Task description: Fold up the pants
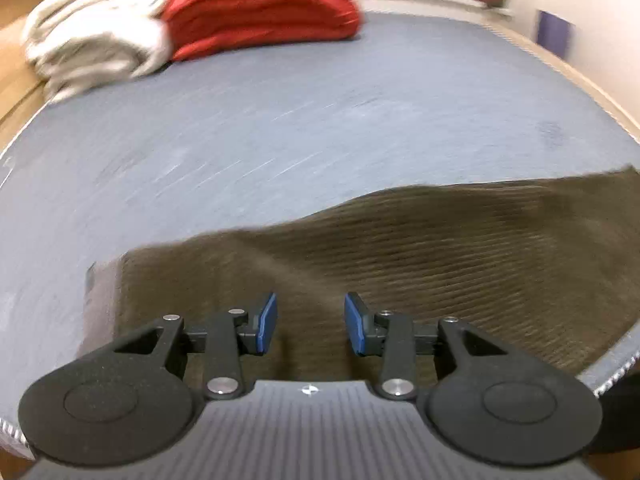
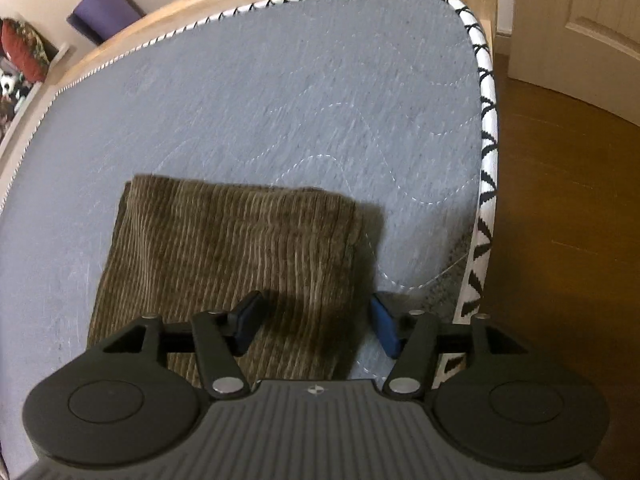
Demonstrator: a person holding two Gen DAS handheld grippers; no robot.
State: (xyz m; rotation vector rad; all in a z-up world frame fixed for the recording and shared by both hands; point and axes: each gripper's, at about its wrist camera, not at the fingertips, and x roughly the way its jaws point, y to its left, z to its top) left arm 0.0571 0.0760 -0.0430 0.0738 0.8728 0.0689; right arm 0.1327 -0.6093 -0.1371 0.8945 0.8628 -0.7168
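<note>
Both grippers poised over brown corduroy pants on the grey mattress, jaws apart.

Left gripper (image 1: 311, 322) hovers above the pants (image 1: 400, 264), blue pads spread, nothing between them; cream and red blankets (image 1: 260, 8) sit far back. Right gripper (image 2: 314, 324) straddles the pants' right edge (image 2: 240, 248), jaws wide, near the mattress (image 2: 280, 100) corner and wood floor (image 2: 560, 200).

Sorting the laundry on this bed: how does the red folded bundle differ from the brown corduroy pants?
The red bundle is smooth and puffy, stacked in thick layers; the brown corduroy pants are ribbed and lie flat and thin. The red bundle sits at the far end beside a cream bundle; the pants lie right below the open left gripper and open right gripper. Both rest on the grey mattress.
</note>
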